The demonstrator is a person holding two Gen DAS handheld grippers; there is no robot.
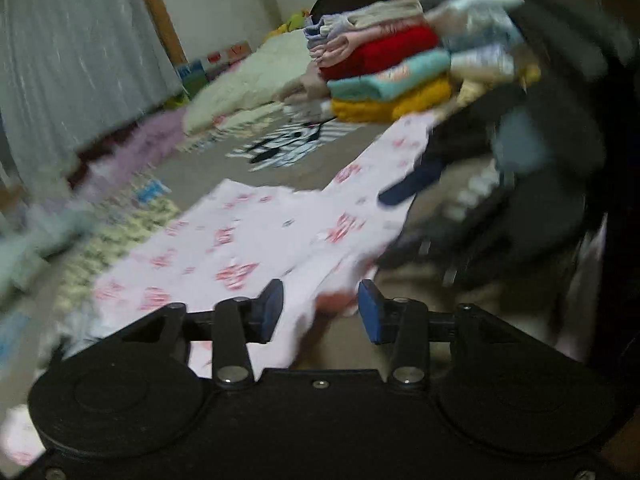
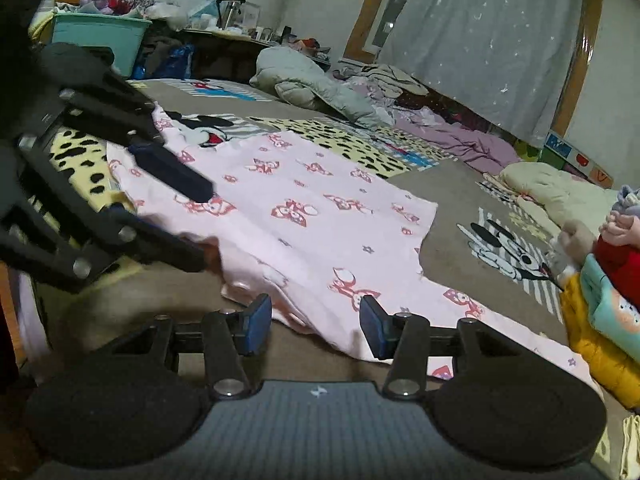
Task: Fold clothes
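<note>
A pink garment lies flat on the bed cover, its long axis running from the grippers toward the stack of folded clothes. The left gripper and right gripper both gape, holding nothing, at its near edge.

Your pink garment at frame centre looks like thin, matt printed cloth, softly creased; the brown bedsheet under it reads as smooth woven fabric; your right gripper shows matt black plastic arms, shiny metal pivot screws and blue rubbery pads; the folded stack, upper right, looks knitted and fuzzy.
</note>
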